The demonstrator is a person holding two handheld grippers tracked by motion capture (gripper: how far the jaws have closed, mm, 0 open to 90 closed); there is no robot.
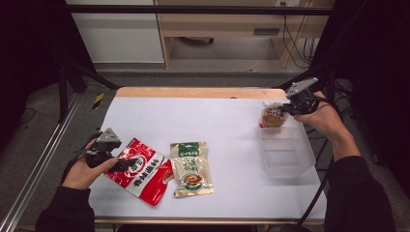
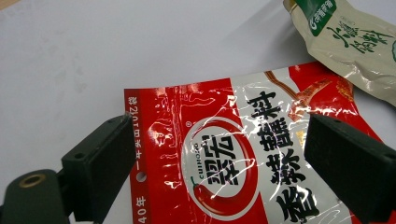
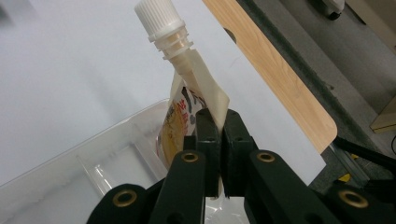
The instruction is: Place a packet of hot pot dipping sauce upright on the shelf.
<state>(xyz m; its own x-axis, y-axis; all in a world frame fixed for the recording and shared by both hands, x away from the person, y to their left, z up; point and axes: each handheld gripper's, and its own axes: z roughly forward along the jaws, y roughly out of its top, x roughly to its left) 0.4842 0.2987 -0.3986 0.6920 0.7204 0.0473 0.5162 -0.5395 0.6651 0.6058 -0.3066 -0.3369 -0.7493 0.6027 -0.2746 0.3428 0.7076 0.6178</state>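
left gripper (image 2: 215, 158) jaws wide over red packet (image 2: 243, 158) | right gripper (image 3: 218, 126) clamped spouted pouch (image 3: 187, 93) above clear tub (image 1: 285, 152) | white table (image 1: 217, 121)

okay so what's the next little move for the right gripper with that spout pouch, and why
Probably lower it slightly, then open. The right gripper is shut on the spout pouch, which hangs at the far rim of the clear bin, partly above it; releasing lower should drop it inside.
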